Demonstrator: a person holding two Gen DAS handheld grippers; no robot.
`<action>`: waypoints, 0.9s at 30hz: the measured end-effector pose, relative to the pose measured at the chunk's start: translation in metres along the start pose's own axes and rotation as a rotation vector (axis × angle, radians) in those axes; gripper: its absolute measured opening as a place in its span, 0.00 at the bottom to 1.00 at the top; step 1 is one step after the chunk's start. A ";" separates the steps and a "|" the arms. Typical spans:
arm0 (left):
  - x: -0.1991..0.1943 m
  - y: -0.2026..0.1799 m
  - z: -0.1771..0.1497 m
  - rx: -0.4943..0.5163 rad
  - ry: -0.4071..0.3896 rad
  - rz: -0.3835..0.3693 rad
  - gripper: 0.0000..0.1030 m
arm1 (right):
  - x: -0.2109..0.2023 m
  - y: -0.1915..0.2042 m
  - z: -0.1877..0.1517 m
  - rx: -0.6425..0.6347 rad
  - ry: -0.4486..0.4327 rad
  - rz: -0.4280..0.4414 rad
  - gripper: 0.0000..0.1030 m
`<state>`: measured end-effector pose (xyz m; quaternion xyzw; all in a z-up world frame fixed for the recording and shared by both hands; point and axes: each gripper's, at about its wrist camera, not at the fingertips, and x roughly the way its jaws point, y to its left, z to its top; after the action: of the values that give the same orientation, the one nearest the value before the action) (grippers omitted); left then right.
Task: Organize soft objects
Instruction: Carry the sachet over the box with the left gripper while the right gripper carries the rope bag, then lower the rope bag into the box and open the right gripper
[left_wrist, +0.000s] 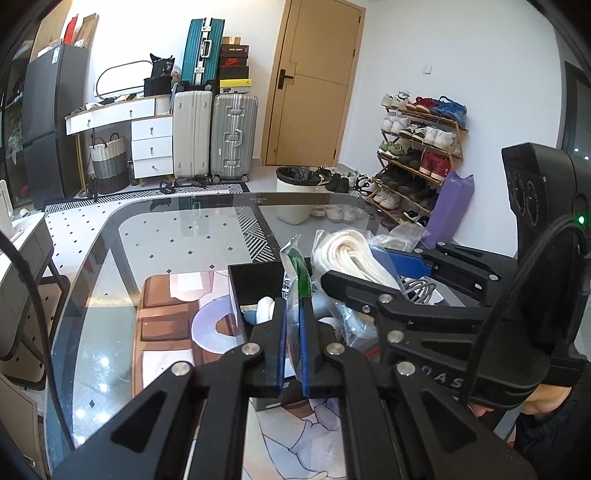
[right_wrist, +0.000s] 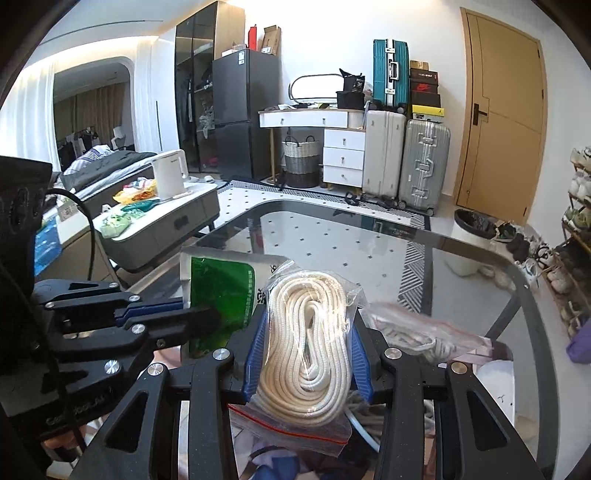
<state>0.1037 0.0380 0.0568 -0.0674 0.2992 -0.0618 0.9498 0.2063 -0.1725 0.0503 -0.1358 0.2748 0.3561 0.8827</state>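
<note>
Both held above the tabletop (left_wrist: 110, 258): the right hand-held gripper (right_wrist: 306, 354) clamps a bagged rope coil (right_wrist: 306, 332), soft, slippery film; the left hand-held gripper (left_wrist: 293, 332) pinches a thin, limp green packet (left_wrist: 295, 273) by its edge.

Free room: far and left stretch of the glass table (left_wrist: 155, 236) lies bare.
Obstacles: black box (left_wrist: 255, 284) and bagged clutter (right_wrist: 424, 332) crowd the near right.

A home: suitcases (left_wrist: 214, 136), shoe rack (left_wrist: 417, 155), bed (right_wrist: 107, 162).
</note>
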 end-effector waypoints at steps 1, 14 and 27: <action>0.002 0.000 -0.001 0.001 0.004 0.002 0.03 | 0.004 0.000 0.000 -0.002 0.006 -0.004 0.40; 0.005 -0.002 -0.004 0.017 0.024 0.004 0.05 | -0.023 -0.006 -0.009 -0.019 -0.065 -0.032 0.64; -0.012 -0.010 -0.010 0.090 0.018 0.061 0.49 | -0.062 -0.011 -0.029 -0.009 -0.099 -0.044 0.92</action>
<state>0.0869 0.0297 0.0570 -0.0151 0.3068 -0.0467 0.9505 0.1655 -0.2274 0.0630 -0.1280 0.2263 0.3441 0.9022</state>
